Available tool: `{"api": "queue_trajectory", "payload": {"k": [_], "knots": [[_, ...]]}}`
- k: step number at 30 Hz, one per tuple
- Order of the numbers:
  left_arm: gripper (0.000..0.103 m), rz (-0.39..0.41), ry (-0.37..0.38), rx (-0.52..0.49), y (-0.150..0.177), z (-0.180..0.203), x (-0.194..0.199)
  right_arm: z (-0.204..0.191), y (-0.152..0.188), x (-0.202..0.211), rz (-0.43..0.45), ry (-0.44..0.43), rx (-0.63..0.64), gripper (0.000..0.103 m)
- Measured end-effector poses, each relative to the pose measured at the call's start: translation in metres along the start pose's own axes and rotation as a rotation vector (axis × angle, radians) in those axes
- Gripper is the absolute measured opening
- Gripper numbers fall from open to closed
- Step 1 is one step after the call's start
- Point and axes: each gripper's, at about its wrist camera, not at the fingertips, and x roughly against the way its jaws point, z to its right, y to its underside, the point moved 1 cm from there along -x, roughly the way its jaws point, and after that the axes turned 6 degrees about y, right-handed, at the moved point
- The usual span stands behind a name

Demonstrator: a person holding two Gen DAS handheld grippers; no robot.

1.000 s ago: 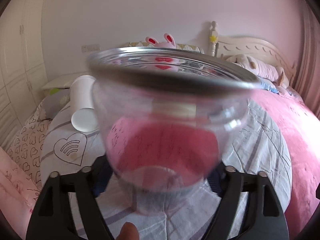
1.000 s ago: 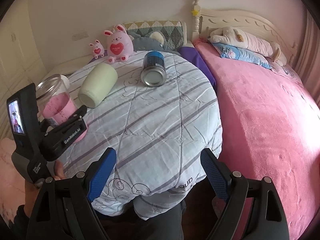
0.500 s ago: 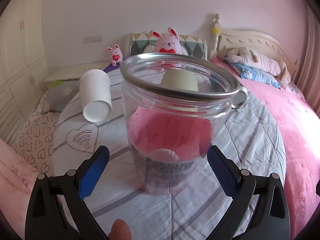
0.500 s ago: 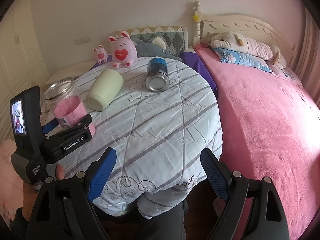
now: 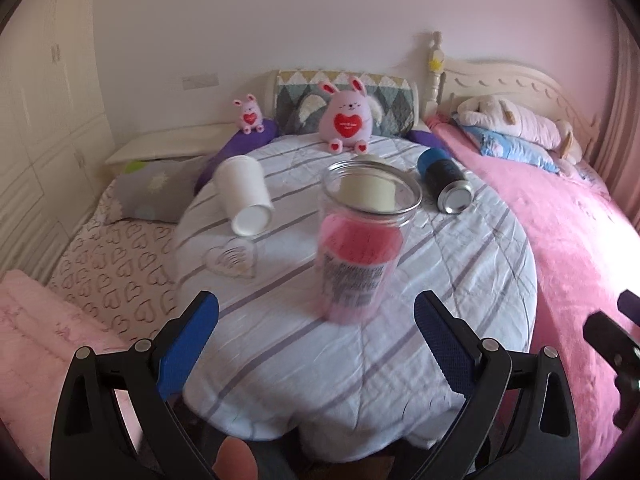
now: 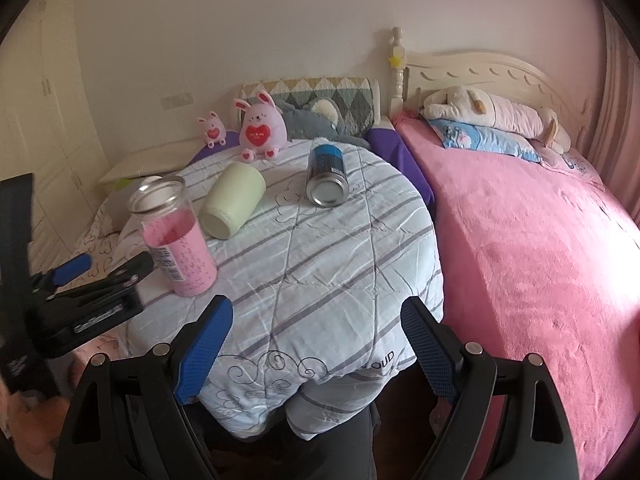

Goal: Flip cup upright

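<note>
Clear cup (image 5: 362,240) with pink lower half stands upright, mouth up, on the striped quilt-covered round table (image 5: 460,280), left-front part of the top as the right wrist view shows it (image 6: 176,236). Nothing is touching it.

Left gripper (image 5: 316,336) is spread wide, empty, just in front of the cup; blue pads (image 5: 188,344) flank it without contact. Right gripper (image 6: 316,344) is also wide and empty, at the near table edge, apart from the cup.

3 others lie on their sides: white paper cup (image 5: 244,196) left of the clear one, pale green cup (image 6: 232,204) just behind it, blue can (image 6: 326,180) further right.

2 pink bunny plushes (image 6: 260,130) sit at the far edge. Pink bed (image 6: 520,240) is to the right.
</note>
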Motion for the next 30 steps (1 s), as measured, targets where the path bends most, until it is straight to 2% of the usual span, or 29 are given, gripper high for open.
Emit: {"api": "queue_trajectory", "payload": {"k": [9,16,24,30], "knots": [[0.100,-0.061,-0.072,0.034,0.015,-0.027,0.049,-0.017,0.002,0.018,0.040,-0.033,0.025,0.087],[0.100,-0.070,-0.105,0.046,0.023,-0.041,0.074,-0.028,0.004,0.026,0.056,-0.056,0.038,0.087],[0.100,-0.075,-0.145,0.077,0.027,-0.055,0.090,-0.035,0.009,0.026,0.051,-0.072,0.043,0.087],[0.100,-0.070,-0.145,0.066,0.029,-0.048,0.095,-0.035,0.009,0.024,0.047,-0.079,0.041,0.087]]}}
